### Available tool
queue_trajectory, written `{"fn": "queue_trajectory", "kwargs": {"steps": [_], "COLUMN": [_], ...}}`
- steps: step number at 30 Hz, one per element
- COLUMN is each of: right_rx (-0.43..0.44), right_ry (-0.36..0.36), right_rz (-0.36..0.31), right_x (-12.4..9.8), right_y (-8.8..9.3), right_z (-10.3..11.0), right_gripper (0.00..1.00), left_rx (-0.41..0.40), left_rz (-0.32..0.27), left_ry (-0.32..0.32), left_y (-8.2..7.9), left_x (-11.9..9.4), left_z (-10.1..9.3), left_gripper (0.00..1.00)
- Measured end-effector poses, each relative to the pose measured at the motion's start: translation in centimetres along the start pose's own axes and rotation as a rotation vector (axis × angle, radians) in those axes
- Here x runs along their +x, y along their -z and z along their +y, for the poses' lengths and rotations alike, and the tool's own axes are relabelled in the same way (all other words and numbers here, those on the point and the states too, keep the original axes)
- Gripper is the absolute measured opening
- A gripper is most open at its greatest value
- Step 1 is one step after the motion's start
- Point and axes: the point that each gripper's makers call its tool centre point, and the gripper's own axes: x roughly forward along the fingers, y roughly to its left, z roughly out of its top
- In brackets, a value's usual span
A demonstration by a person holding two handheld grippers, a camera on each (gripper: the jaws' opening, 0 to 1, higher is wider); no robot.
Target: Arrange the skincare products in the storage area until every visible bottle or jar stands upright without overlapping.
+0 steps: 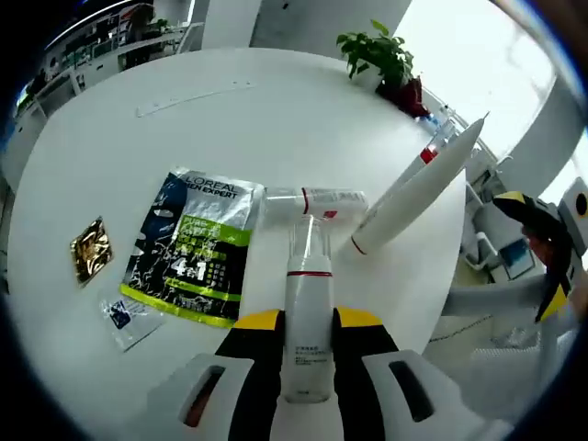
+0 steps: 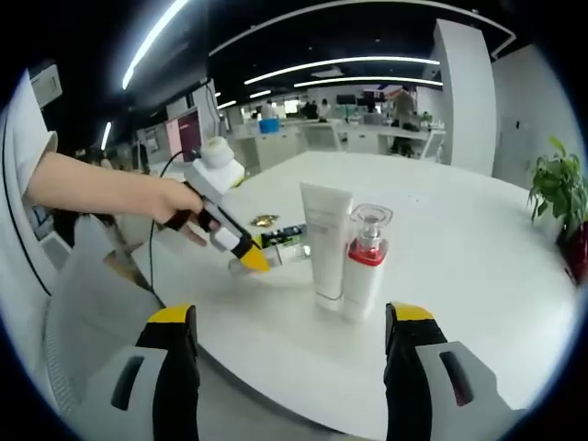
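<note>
- Left gripper view looks down on a round white tabletop (image 1: 276, 119); the left tongs (image 1: 309, 323) are closed around a clear pump bottle with a red band (image 1: 307, 312), which stands upright between the yellow-tipped jaws.
- Just past that bottle a small white tube with red print (image 1: 317, 199) lies flat, close beside a green-and-black L'Oreal sachet (image 1: 195, 243), also lying flat.
- A gold foil packet (image 1: 91, 248) and a small clear sample packet (image 1: 129, 315) lie near the left rim of the tabletop, apart from each other.
- A tall white tube with a red stripe (image 1: 418, 188) stands close to the right edge, beside the flat tube.
- The far half of the tabletop is bare up to a potted plant (image 1: 381, 57) at the far edge.
- Right gripper view shows the right tongs (image 2: 292, 344) wide open and holding nothing, hanging off the near edge of the tabletop.
- There the tall white tube (image 2: 326, 243) and the pump bottle (image 2: 366, 262) stand upright and touching, set back from the near edge.
- A person's hand (image 2: 175, 207) holds the left tongs (image 2: 248, 257) low over the tabletop, left of the two bottles.
- To the right of the bottles, the surface runs open to the rim.
</note>
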Motion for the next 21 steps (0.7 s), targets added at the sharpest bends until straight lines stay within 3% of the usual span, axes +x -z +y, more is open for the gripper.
{"fn": "queue_trajectory", "kwargs": {"steps": [4, 8, 13, 21], "right_rx": [-0.015, -0.013, 0.037, 0.05], "right_ry": [-0.02, -0.054, -0.119, -0.24], "right_rz": [0.01, 0.01, -0.015, -0.002], "right_x": [0.1, 0.2, 0.2, 0.2], "right_y": [0.2, 0.1, -0.3, -0.4], "right_z": [0.4, 1.0, 1.4, 3.6], "right_gripper": [0.83, 0.83, 0.83, 0.84], "left_rx": [-0.066, -0.074, -0.1, -0.098], "left_rz": [-0.061, -0.087, -0.157, -0.212], "left_ry": [0.047, 0.062, 0.134, 0.233], "left_y": [-0.2, 0.1, -0.1, -0.2], "left_x": [-1.6, -2.9, -5.1, -8.5], "left_z": [-0.8, -1.3, -3.2, -6.0], "left_gripper": [0.22, 0.22, 0.22, 0.22]}}
